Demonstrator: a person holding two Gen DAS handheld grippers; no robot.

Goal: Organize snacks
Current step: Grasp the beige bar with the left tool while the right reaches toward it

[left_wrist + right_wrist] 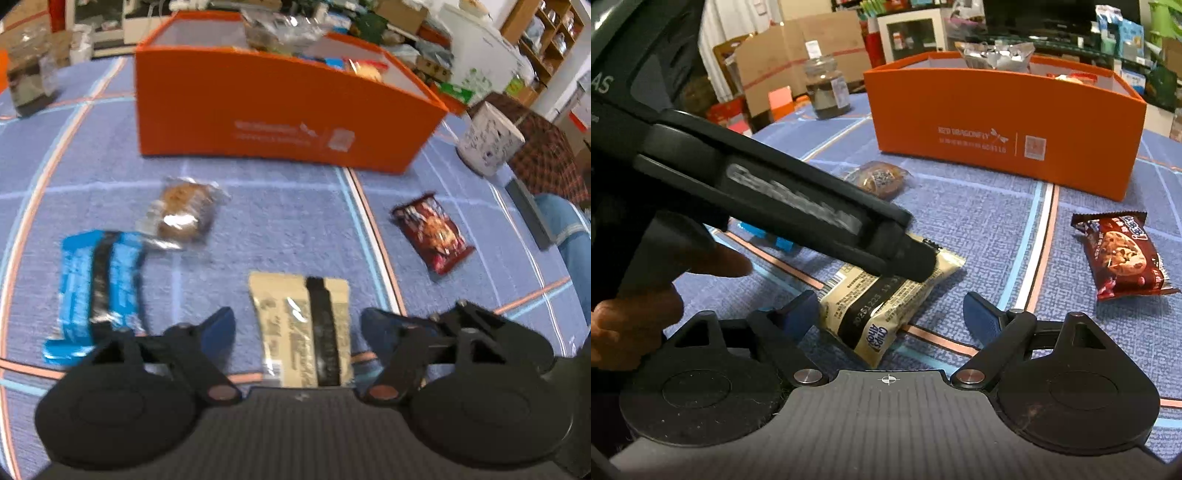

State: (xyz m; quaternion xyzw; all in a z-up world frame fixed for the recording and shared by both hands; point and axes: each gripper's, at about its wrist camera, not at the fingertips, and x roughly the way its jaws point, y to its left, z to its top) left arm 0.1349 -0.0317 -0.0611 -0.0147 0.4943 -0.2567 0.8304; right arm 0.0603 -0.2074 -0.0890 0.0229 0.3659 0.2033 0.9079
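On the blue checked tablecloth (288, 221), the beige snack packet (299, 332) lay flat between the left gripper's (297, 328) parted jaws, pads not pressing it. Seen from the right wrist, the right gripper (892, 314) also stood open around that packet's near end, holding nothing. Beyond lay a wrapped cookie (181, 214), a blue packet (96, 284), a red cookie packet (1123, 254) and the orange box (280, 110).
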